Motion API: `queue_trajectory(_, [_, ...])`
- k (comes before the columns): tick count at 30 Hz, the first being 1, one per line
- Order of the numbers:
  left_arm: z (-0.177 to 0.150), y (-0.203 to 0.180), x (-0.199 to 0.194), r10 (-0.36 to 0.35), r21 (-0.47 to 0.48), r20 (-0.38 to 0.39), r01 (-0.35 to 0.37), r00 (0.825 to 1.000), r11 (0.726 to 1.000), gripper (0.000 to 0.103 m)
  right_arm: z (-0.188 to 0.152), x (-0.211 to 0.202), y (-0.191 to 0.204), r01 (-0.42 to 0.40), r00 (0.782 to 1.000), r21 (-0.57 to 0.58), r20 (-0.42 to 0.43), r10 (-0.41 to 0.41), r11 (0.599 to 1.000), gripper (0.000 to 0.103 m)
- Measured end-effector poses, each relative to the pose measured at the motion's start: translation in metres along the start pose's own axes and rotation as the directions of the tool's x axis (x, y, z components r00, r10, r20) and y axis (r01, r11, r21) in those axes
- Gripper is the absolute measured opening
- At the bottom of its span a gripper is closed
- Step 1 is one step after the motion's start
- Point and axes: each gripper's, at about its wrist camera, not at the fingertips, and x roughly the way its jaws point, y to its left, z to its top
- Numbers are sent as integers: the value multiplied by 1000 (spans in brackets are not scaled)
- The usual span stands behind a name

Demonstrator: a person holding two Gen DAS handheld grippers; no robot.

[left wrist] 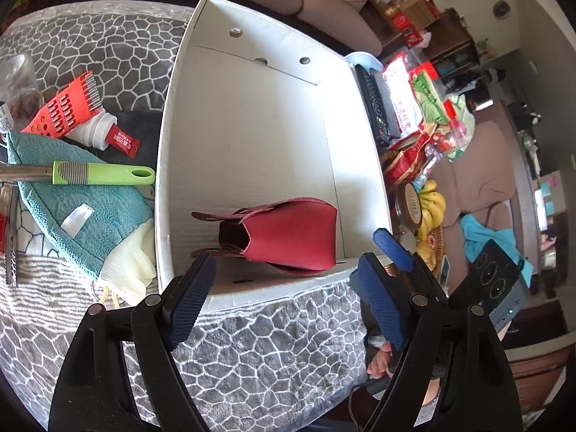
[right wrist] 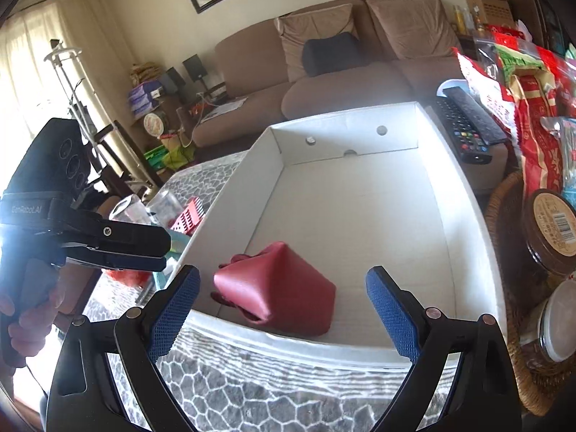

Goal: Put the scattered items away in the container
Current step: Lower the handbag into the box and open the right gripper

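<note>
Just short of the near rim of the white cardboard box (left wrist: 252, 136), the left tool (left wrist: 284, 302) hangs released, its blue pads spread wide with nothing between them. Beside it, the right tool (right wrist: 282, 309) is likewise released and empty, fingers splayed over the same near wall of the box (right wrist: 360, 187); in the left wrist view its blue pads show at the box's near right corner.

Inside the box, close to the near wall, a red leather pouch (left wrist: 284, 234) lies on its side, open mouth toward the left, touching the box floor (right wrist: 280, 288). It is the only item in the box.

Left of the box, outside it, on the counter with its grey pebble-pattern cover (left wrist: 252, 352): a teal towel (left wrist: 82, 208) over a cream cloth (left wrist: 129, 262), a green-handled utensil (left wrist: 104, 173) resting on the towel, a red grater (left wrist: 64, 108), a white bottle (left wrist: 95, 131), and a small red sachet (left wrist: 124, 140) leaning against the bottle.

Right of the box, a black remote (right wrist: 464, 126) sits just beside its wall, near snack packets (left wrist: 421, 108) and bananas (left wrist: 432, 208). Beyond the box stands a brown sofa (right wrist: 324, 82).
</note>
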Motion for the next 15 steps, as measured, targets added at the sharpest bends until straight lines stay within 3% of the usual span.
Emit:
queue_trajectory(3, [-4, 3, 2, -51, -6, -5, 51, 999, 999, 79, 0, 10, 9, -24, 999, -22, -25, 24, 999, 84])
queue_trajectory(8, [-7, 5, 13, -125, -9, -21, 125, 992, 992, 79, -6, 17, 18, 8, 997, -70, -70, -13, 998, 64])
queue_trajectory(15, [-5, 7, 46, -172, -34, -76, 170, 982, 985, 79, -20, 34, 9, 36, 992, -62, -121, -43, 997, 60])
